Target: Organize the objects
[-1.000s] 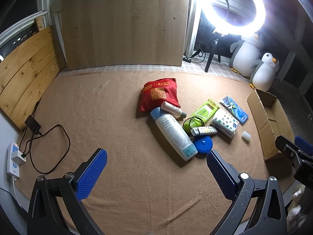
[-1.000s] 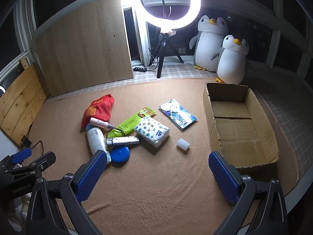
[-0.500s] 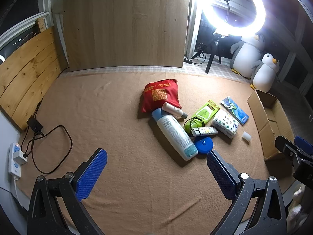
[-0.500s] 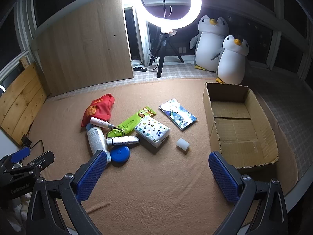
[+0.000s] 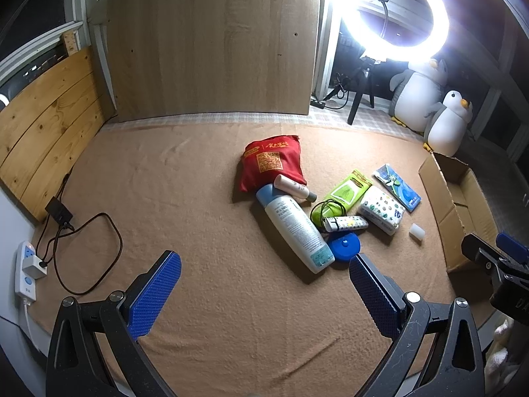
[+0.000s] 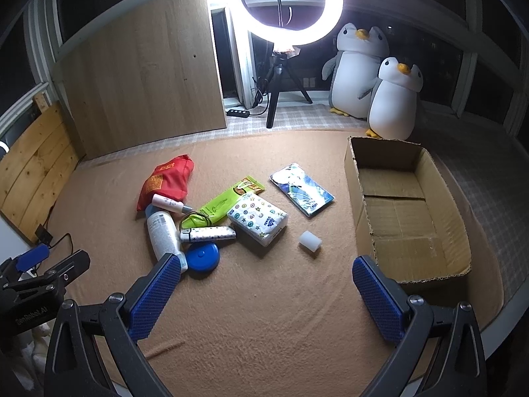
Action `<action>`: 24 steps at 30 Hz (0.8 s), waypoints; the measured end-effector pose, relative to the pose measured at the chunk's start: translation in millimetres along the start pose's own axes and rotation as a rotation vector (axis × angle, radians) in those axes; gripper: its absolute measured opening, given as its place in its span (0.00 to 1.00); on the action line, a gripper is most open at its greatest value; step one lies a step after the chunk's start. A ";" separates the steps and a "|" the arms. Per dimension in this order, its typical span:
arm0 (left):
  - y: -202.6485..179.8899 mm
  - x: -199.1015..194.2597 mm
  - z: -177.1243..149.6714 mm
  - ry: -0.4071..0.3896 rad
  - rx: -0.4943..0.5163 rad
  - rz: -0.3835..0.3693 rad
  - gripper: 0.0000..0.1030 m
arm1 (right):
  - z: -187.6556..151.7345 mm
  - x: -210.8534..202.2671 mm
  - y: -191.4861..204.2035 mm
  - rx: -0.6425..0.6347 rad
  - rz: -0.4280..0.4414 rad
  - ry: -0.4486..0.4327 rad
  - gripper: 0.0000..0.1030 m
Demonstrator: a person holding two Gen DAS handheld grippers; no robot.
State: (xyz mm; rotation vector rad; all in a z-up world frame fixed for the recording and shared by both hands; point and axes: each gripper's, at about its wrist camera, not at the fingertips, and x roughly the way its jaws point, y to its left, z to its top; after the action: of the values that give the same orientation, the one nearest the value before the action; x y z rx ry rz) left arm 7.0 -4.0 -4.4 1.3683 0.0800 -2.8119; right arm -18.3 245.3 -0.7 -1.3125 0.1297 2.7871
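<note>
Both tools (image 5: 264,261) (image 6: 266,263) wide, hovering level.

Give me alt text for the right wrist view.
Open right tool hovers empty above a tan blanket. An empty cardboard box sits to the right; a clutter pile lies left: red pouch, white bottle, blue disc, tissue pack.

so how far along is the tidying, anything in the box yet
Nothing looks done: the cardboard box is empty. Nothing is in hand either; the left gripper and right gripper are both open above the blanket. All of it is left: the red bag, white bottle, blue disc, tissue pack, green packet, blue packet and small white piece.
</note>
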 end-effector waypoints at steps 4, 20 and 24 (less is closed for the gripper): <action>-0.5 -0.3 0.2 -0.001 0.001 -0.001 1.00 | 0.5 1.3 -0.3 0.005 -0.004 0.003 1.00; -0.9 0.7 0.7 0.003 -0.001 0.001 1.00 | -0.4 7.7 -1.9 0.015 -0.011 0.021 1.00; 0.1 5.7 5.0 0.009 -0.002 -0.001 1.00 | 0.3 12.1 -2.8 0.016 -0.010 0.029 1.00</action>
State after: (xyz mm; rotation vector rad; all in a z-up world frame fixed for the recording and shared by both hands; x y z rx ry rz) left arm -0.5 -4.3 -5.9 1.3816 0.0829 -2.8055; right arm -26.0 248.3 -10.0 -1.3462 0.1458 2.7544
